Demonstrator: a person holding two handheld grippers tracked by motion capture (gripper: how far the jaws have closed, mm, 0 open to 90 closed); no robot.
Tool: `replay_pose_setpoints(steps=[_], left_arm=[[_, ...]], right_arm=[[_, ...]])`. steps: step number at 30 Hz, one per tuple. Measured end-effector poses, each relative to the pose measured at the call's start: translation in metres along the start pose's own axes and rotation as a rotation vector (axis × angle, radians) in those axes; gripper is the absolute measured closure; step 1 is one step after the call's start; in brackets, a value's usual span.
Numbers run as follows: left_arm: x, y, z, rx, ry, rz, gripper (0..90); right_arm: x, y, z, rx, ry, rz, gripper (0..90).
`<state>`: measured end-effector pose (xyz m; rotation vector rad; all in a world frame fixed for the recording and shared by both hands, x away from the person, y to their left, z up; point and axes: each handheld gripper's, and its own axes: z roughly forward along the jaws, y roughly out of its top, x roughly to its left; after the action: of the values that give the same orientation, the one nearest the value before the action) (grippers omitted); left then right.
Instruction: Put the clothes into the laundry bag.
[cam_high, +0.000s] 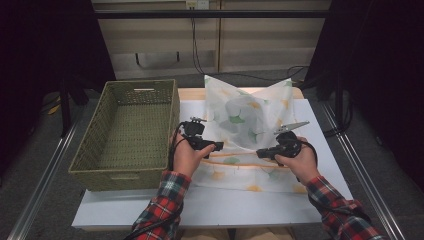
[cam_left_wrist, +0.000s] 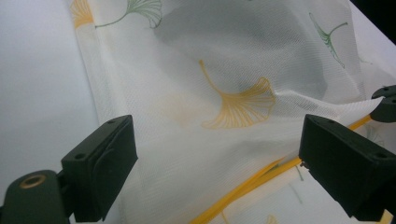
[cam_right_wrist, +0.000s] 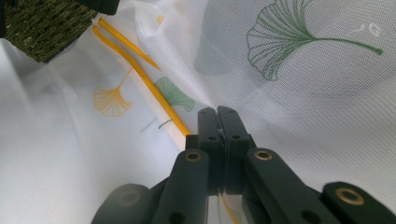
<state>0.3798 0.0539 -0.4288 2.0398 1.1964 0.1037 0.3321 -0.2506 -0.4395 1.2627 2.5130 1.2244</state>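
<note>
A sheer white mesh bag (cam_high: 245, 115) printed with green and orange ginkgo leaves lies on the table, its far part puffed up. A yellow trim (cam_high: 240, 162) runs across its near part. My left gripper (cam_high: 218, 146) hovers at the bag's left side, open, with the mesh (cam_left_wrist: 224, 84) and yellow trim (cam_left_wrist: 247, 184) lying between and beyond its jaws. My right gripper (cam_high: 259, 152) is at the bag's right side, shut (cam_right_wrist: 217, 114) on a fold of the mesh (cam_right_wrist: 303, 84) just beside the yellow trim (cam_right_wrist: 149, 84).
A large woven green basket (cam_high: 120, 177) stands at the table's left, close to my left hand; its corner (cam_right_wrist: 42, 28) appears in the right gripper view. White sheet (cam_high: 150, 205) covers the table, bare along the front edge.
</note>
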Motion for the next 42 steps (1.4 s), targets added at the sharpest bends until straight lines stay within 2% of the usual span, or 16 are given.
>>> replay_pose_setpoints(steps=[11,12,14,17,18,24,27,30,32,34,36,40,42], left_arm=[[0.007,0.0,0.01,0.016,-0.017,-0.044,13.3],[0.007,-0.001,0.011,0.014,-0.025,-0.06,13.9],[0.009,-0.002,0.014,0.019,-0.039,-0.067,15.7],[0.012,-0.003,0.017,0.027,-0.031,-0.091,16.6],[0.012,-0.003,0.017,0.03,-0.023,-0.082,16.5],[0.016,-0.003,0.017,0.037,-0.005,-0.11,14.4],[0.017,-0.003,0.017,0.042,-0.01,-0.113,15.0],[0.017,-0.004,0.019,0.046,-0.027,-0.139,16.4],[0.017,-0.004,0.02,0.052,-0.032,-0.148,19.9],[0.018,-0.005,0.021,0.052,-0.055,-0.179,24.7],[0.019,-0.005,0.02,0.056,-0.053,-0.178,27.8],[0.018,-0.004,0.017,0.059,-0.049,-0.16,46.2],[0.018,-0.004,0.016,0.065,-0.059,-0.164,60.1]], right_arm=[[-0.004,-0.007,-0.004,-0.004,-0.008,0.01,89.9],[-0.005,-0.007,-0.004,-0.004,-0.005,0.01,89.8],[-0.004,-0.007,-0.005,-0.004,-0.007,0.013,89.9],[-0.005,-0.008,-0.005,-0.002,-0.006,0.017,89.8],[-0.005,-0.008,-0.006,-0.003,-0.006,0.016,89.8],[-0.005,-0.009,-0.006,-0.003,-0.008,0.013,89.8],[-0.006,-0.01,-0.007,-0.006,-0.01,0.016,89.8],[-0.007,-0.011,-0.008,-0.008,-0.01,0.019,89.8],[-0.007,-0.012,-0.009,-0.005,-0.01,0.021,89.7],[-0.006,-0.011,-0.01,-0.007,-0.015,0.021,89.7],[-0.006,-0.011,-0.01,-0.008,-0.013,0.018,89.7],[-0.006,-0.011,-0.01,-0.008,-0.013,0.019,89.7],[-0.006,-0.011,-0.01,-0.007,-0.014,0.02,89.6]])
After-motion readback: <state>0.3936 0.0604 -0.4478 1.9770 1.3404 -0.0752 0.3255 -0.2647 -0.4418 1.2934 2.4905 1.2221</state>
